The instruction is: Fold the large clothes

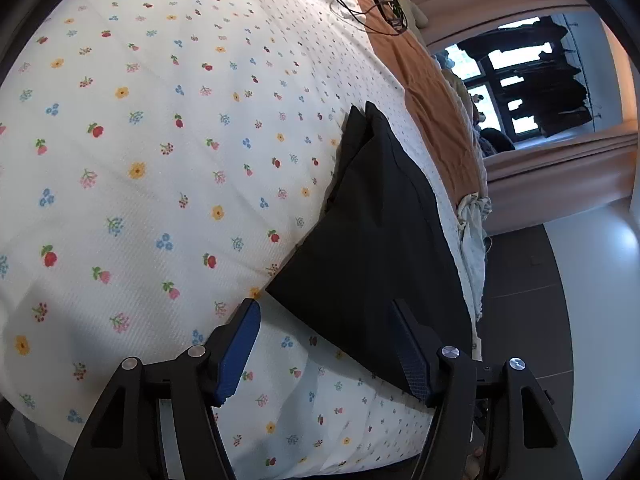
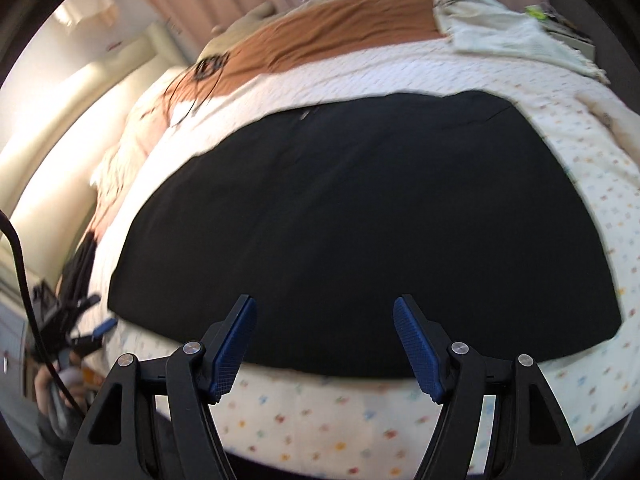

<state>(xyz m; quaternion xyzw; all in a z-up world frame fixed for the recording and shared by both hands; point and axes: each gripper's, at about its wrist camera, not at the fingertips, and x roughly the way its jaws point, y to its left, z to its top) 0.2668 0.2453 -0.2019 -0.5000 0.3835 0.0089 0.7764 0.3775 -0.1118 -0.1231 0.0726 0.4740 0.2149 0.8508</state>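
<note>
Fingers (image 2: 242, 344) apart on both grippers, empty, above black garment (image 2: 360, 232).

Black garment (image 2: 360, 220), white quilt (image 1: 160, 140) with small coloured flowers, orange sheet (image 1: 432, 92), blue-padded gripper (image 2: 324, 340)

Daylight was admitted through the window (image 1: 520, 84); the right wrist view was motion-blurred, and fisheye edges were bent and vignetted.
</note>
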